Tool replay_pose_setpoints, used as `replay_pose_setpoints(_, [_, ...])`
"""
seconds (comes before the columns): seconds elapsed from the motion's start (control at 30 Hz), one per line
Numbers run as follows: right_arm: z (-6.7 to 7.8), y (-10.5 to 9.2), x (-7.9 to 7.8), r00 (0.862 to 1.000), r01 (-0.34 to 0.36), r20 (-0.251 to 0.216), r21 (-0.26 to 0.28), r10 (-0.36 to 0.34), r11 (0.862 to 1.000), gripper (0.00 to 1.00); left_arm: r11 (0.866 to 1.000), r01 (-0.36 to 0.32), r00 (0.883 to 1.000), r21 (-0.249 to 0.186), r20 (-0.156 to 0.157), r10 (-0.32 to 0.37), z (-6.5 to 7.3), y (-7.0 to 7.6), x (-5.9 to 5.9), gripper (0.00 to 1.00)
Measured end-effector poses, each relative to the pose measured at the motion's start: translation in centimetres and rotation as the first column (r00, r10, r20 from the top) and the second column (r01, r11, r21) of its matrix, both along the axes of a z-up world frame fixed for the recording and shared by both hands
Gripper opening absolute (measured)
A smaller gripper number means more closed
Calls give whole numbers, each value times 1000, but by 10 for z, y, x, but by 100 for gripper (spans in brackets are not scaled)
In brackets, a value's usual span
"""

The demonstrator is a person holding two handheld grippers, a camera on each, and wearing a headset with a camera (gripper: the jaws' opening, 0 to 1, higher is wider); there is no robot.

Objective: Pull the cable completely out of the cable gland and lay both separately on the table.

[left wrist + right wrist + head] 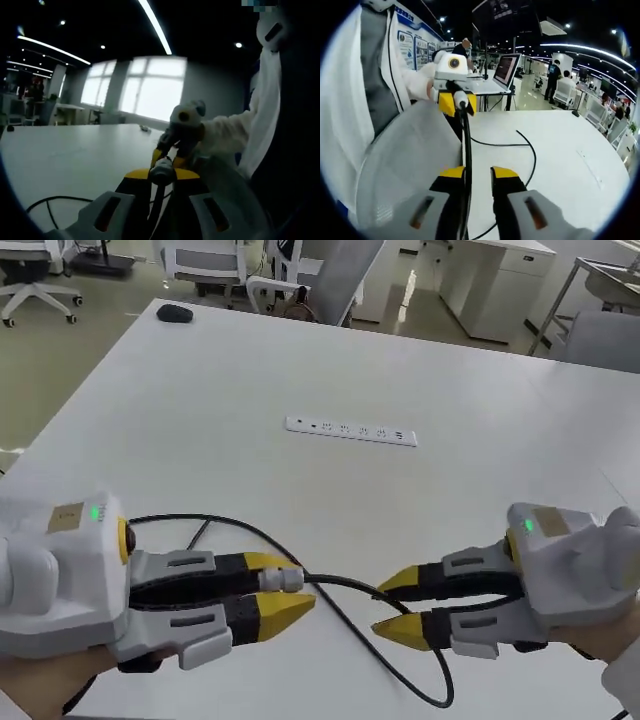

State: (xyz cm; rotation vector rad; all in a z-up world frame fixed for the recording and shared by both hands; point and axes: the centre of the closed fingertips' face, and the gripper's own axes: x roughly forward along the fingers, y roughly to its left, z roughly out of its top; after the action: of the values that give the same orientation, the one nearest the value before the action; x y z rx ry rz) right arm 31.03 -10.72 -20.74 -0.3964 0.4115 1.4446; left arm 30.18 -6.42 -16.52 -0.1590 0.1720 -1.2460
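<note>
Two grippers face each other low over the table [250, 360]. Nearest the person, in front of the cable gland [281, 580], the slack black cable [345, 584] makes a loop on the table. The left gripper [300, 585] is level, points right and is clamped on the gland. Just right of the gland, the right gripper [376, 607] points back at it with its jaws apart and the cable running between them. I think it should close on the cable near the gland, then pull straight along the gland's axis while the left hand holds firm. Beyond the gland lies a power strip [350, 430].
</note>
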Motion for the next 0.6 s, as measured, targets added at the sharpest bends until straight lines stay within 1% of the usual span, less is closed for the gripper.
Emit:
replay_pose_setpoints(0.03, [9,6,-2,1000,-15,9,31,15,999,20,1000,14,1000,24,5,-14,-4,-2,-3,17])
replay_pose_setpoints(0.07, [15,11,-6,1000,-30,6,50,30,998,20,999,14,1000,36,12,-15,-5,-3,-3,17])
replay_pose_setpoints(0.1, [23,17,-10,998,-55,16,66,54,996,20,999,18,1000,40,17,-18,-6,-4,-4,17])
replay_pose_setpoints(0.2, [36,27,-16,995,-90,42,86,86,992,21,999,8,1000,42,26,-9,-5,-2,-2,17])
replay_pose_setpoints(0.27, [43,32,-20,993,-110,49,108,105,988,19,999,-6,1000,42,27,5,-5,0,0,17])
replay_pose_setpoints(0.37, [46,35,-21,992,-119,55,123,113,985,13,999,-18,999,40,36,16,-4,2,2,17])
replay_pose_setpoints(0.43, [47,37,-21,992,-122,59,133,115,984,10,999,-18,999,51,46,16,-4,1,1,17])
replay_pose_setpoints(0.47, [47,38,-19,992,-119,57,140,112,983,8,998,-15,998,65,58,12,-5,0,0,17])
replay_pose_setpoints(0.53, [44,40,-17,993,-114,50,141,108,983,9,997,-8,998,77,69,3,-6,-2,-3,17])
replay_pose_setpoints(0.6, [41,41,-17,991,-125,56,136,118,983,10,996,-7,997,87,79,0,-7,-3,-4,17])
